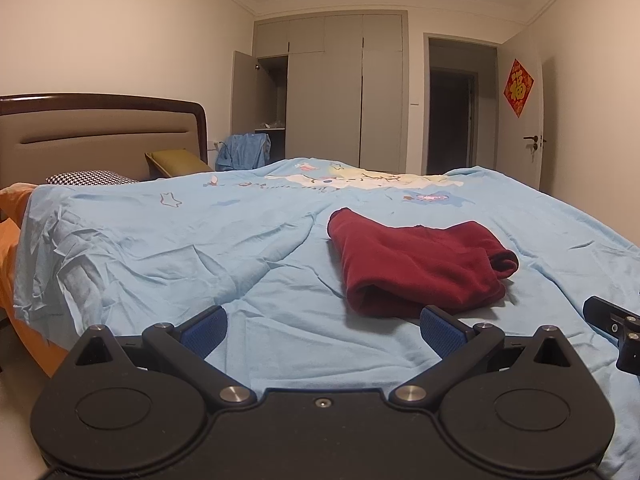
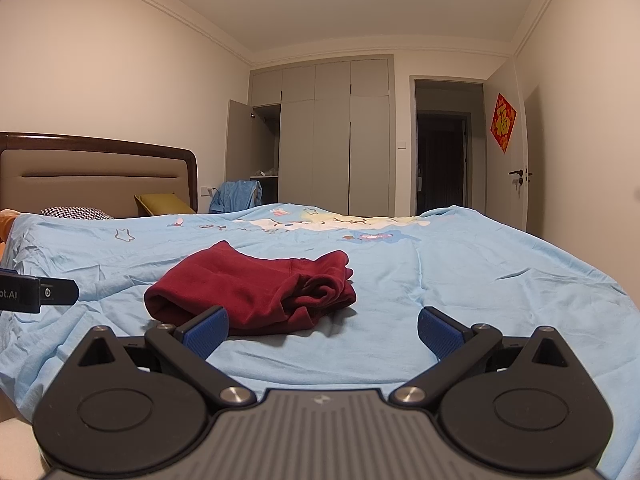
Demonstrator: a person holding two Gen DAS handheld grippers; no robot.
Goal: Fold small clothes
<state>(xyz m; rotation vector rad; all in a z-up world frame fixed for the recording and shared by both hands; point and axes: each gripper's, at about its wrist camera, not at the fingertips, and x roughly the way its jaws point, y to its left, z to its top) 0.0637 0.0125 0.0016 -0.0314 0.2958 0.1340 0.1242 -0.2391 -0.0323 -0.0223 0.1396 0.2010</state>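
A small dark red garment (image 1: 420, 264) lies bunched and partly folded on the light blue bedspread (image 1: 200, 240). My left gripper (image 1: 322, 330) is open just in front of the garment, slightly to its left, holding nothing. In the right wrist view the same red garment (image 2: 256, 290) sits ahead and to the left. My right gripper (image 2: 322, 330) is open too, with its left blue pad (image 2: 206, 332) close to the garment's near edge and nothing between the fingers. Each gripper's body shows at the edge of the other view.
The bedspread (image 2: 460, 280) covers a wide bed with a padded headboard (image 1: 100, 136) at the left, a checked pillow (image 1: 90, 177) and orange bedding (image 1: 12, 216). A grey wardrobe (image 1: 328, 92) with one open door, a dark doorway (image 1: 452, 120) and a white door stand behind.
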